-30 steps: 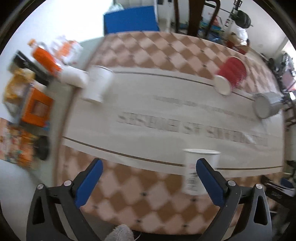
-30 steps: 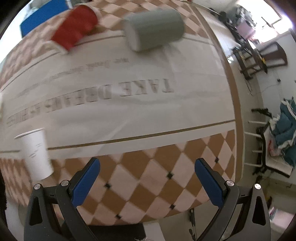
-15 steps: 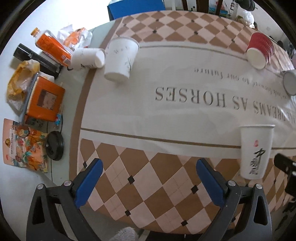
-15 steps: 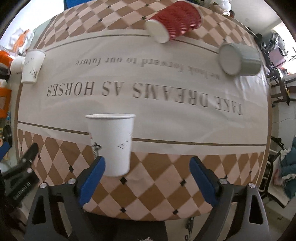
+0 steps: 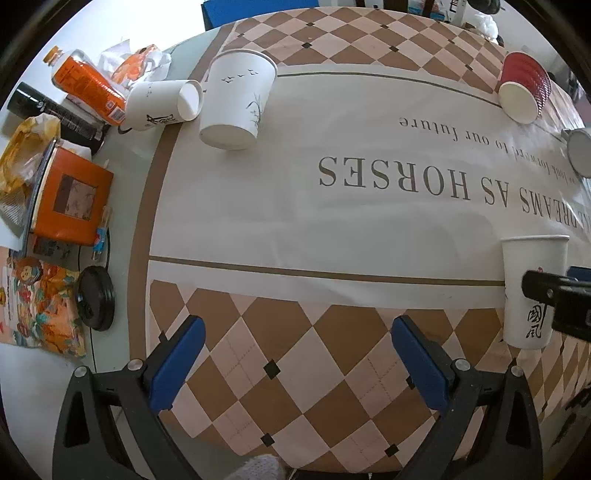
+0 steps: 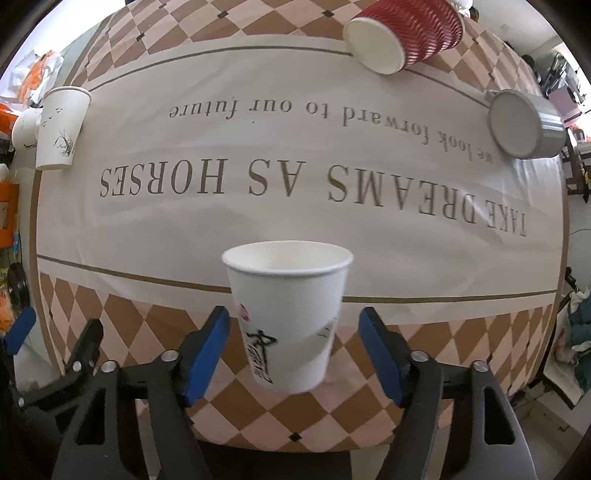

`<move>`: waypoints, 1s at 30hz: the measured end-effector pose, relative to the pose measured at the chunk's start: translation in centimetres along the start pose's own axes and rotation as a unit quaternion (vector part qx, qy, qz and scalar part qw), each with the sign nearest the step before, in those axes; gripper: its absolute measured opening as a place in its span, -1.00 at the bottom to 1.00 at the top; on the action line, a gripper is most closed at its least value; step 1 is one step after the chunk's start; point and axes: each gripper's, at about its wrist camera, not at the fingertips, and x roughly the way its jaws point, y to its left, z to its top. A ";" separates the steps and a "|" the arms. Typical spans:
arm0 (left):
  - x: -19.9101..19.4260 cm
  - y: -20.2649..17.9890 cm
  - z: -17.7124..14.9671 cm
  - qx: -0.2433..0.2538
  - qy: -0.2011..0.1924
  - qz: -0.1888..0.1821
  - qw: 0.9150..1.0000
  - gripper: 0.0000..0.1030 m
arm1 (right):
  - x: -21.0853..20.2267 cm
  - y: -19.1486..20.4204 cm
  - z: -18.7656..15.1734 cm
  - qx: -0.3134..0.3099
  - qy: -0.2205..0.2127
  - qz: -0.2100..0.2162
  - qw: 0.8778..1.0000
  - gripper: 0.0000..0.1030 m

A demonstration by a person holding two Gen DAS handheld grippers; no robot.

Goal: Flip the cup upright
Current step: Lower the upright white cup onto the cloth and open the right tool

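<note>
A white paper cup with black calligraphy stands upright near the table's front edge; it also shows at the right of the left wrist view. My right gripper is open, its blue fingers on either side of this cup with gaps on both sides. My left gripper is open and empty over the checkered cloth. A red ribbed cup and a grey cup lie on their sides at the far right. A white cup with birds stands upside down at the far left.
Another white cup lies on its side beside the bird cup. Left of the tablecloth are an orange bottle, a black bottle, an orange box, a black lid and packets.
My right gripper has moved in on the upright calligraphy cup, which now sits between its fingers. The left wrist view has steadied and the cup has shifted to its right edge.
</note>
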 end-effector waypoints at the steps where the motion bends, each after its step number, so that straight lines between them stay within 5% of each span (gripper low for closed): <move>1: 0.1 0.0 0.0 0.003 0.000 -0.002 1.000 1.00 | 0.2 0.0 0.2 0.003 0.003 0.001 1.000 0.20; 18: 2.4 -0.5 0.6 0.025 0.018 -0.028 0.999 1.00 | 0.4 -2.3 1.6 0.067 0.001 0.027 0.997 0.20; 24: 2.6 -0.7 2.2 0.011 0.031 -0.026 0.999 1.00 | -2.1 -5.7 2.7 0.102 -0.093 0.084 0.987 0.19; 30: 3.6 -1.6 5.5 -0.015 0.031 -0.034 0.999 1.00 | -4.3 -7.4 4.0 0.112 -0.253 0.082 0.957 0.19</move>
